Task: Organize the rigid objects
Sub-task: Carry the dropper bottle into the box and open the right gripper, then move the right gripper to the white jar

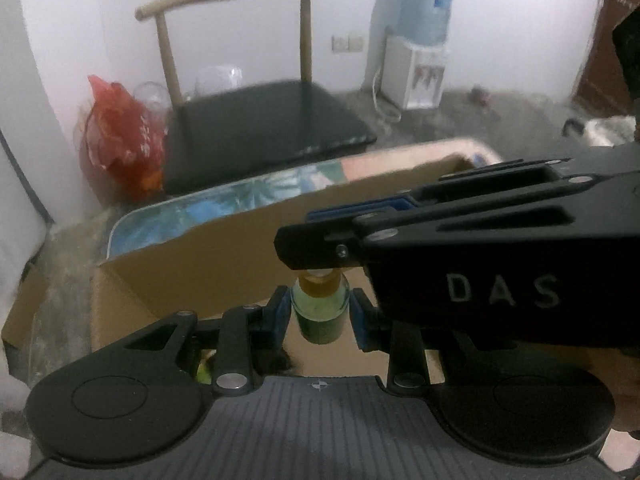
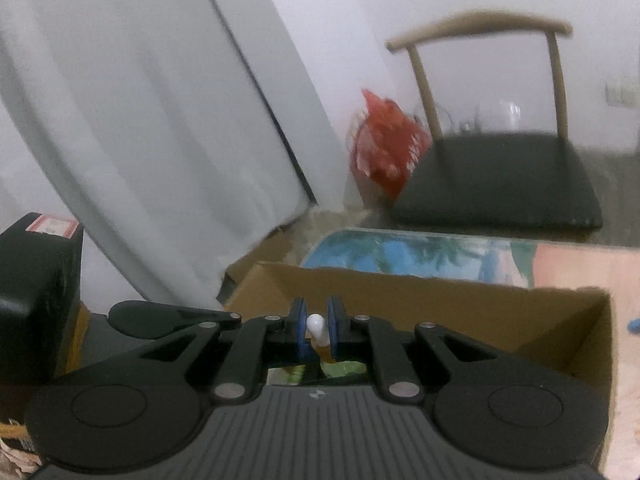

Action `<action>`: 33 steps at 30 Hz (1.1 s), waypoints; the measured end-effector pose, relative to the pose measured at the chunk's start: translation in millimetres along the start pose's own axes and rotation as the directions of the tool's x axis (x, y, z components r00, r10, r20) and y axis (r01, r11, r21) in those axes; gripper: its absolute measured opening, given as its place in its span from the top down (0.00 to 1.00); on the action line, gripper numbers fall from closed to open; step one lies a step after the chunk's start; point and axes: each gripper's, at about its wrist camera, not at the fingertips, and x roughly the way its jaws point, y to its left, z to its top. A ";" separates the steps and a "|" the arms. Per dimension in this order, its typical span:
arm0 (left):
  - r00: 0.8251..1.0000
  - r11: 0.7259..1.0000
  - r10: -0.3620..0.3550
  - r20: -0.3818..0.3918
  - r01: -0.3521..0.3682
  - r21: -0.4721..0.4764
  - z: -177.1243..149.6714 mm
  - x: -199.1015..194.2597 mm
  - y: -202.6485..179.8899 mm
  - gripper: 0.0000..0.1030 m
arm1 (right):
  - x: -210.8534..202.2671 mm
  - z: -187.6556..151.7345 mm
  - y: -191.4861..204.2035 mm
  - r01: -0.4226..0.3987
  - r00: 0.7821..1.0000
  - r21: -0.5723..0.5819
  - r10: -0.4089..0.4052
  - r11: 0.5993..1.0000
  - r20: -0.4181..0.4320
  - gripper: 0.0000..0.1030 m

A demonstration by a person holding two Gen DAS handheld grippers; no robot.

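A small green bottle [image 1: 320, 312] with an amber neck stands upright between my left gripper's [image 1: 320, 314] blue pads, which close on its body. My right gripper [image 2: 318, 330] comes in from the right in the left wrist view [image 1: 316, 240] and is shut on the bottle's white top [image 2: 315, 326], right above the neck. Both hold the bottle over an open cardboard box [image 1: 208, 240], also in the right wrist view [image 2: 480, 300]. The box floor is mostly hidden.
A table top with a palm-tree print [image 1: 208, 204] lies behind the box. A black-seated chair [image 1: 272, 124], a red plastic bag [image 1: 120, 136] and a water dispenser [image 1: 416, 68] stand beyond. A black box [image 2: 36, 280] sits at the left; a white curtain [image 2: 140, 120] hangs behind.
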 end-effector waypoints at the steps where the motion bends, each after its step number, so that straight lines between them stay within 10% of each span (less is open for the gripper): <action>1: 1.000 1.000 0.007 -0.011 -0.007 0.004 1.1 4.6 1.3 0.70 | 5.3 0.1 -6.0 -0.002 1.000 0.015 0.002 1.000 -0.007 0.88; 17: 0.994 0.999 0.054 -0.096 -0.054 0.007 6.0 32.7 8.8 0.66 | 41.9 -9.0 -27.0 -0.006 0.997 0.060 0.011 0.998 -0.071 0.88; 33: 0.999 0.999 0.034 -0.035 -0.034 -0.009 11.5 -21.6 6.4 0.26 | -12.1 -4.1 -18.4 -0.048 0.999 0.099 0.046 0.994 0.025 0.85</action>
